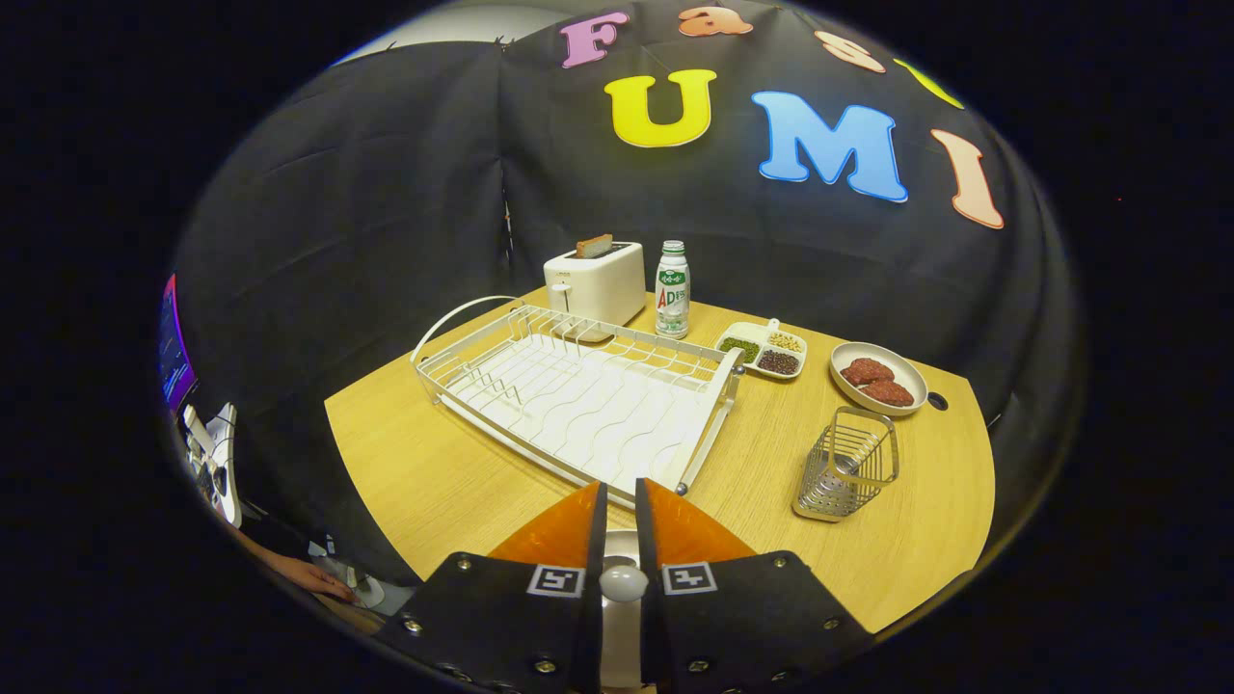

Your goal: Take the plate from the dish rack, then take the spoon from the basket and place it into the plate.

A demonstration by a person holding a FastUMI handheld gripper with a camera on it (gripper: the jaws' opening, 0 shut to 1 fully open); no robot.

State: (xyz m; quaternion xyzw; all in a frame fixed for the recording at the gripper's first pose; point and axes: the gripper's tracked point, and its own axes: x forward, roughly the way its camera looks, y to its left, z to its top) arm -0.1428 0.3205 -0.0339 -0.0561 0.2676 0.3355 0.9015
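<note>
My gripper (622, 489) hovers over the near edge of the wooden table (424, 472), its fingers nearly together and pressed on a thin white plate (621, 549) that stands edge-on between them. Just beyond the fingertips lies the white wire dish rack (578, 395), with no dishes in it. To the right of the rack stands a small wire basket (848, 467). A grey spoon (847, 465) leans inside it, partly hidden by the wires.
At the back of the table stand a white toaster (595, 281) with a slice of bread and a drink bottle (673, 289). A divided dish of beans (762, 349) and a bowl with brown patties (877, 378) sit behind the basket. A person's hand (310, 576) rests left of the table.
</note>
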